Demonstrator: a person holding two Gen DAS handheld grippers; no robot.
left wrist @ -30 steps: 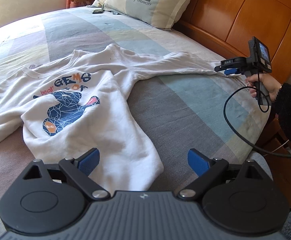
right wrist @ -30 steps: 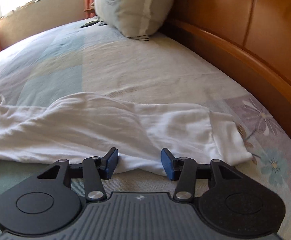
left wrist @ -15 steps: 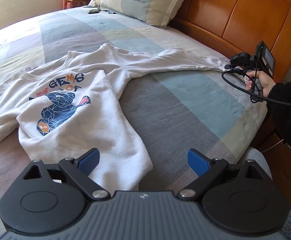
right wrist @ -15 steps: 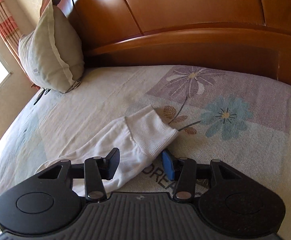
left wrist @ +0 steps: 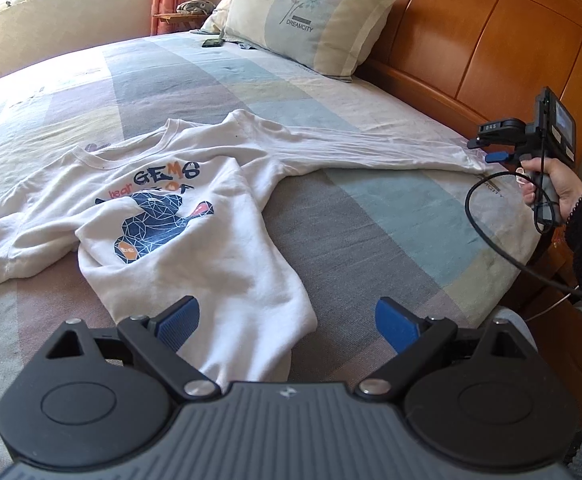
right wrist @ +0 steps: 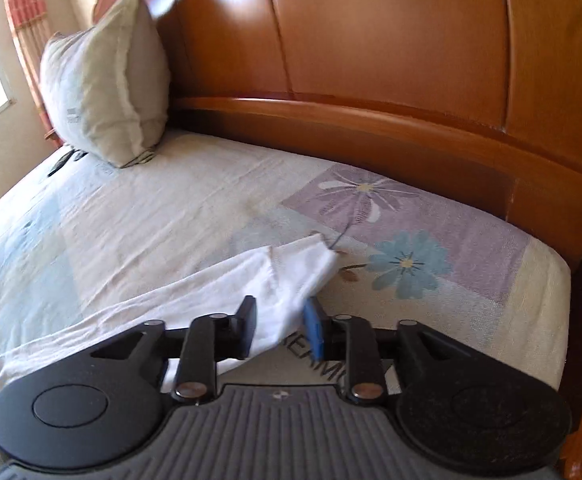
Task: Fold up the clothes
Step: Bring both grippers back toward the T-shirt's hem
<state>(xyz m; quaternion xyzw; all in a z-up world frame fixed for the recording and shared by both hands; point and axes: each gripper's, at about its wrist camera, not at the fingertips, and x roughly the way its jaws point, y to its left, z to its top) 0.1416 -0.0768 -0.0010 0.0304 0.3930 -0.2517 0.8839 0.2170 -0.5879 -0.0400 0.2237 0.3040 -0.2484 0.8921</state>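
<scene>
We see the white sweatshirt [left wrist: 195,216] spread on the bed [left wrist: 371,232]. Our left gripper [left wrist: 287,322] hangs released over its hem; our right gripper [right wrist: 279,330], just reopening, straddles the sleeve cuff [right wrist: 299,264] unclenched.

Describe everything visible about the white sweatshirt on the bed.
The white sweatshirt looks like soft, thick knit with a ribbed collar and cuff. Its chest bears a navy geometric bear print and "GEMS" lettering. It lies rumpled, front up, on the patchwork bedspread, body partly folded over. One sleeve stretches toward the headboard; its cuff sits between the right gripper jaws, which have just been opening.
</scene>
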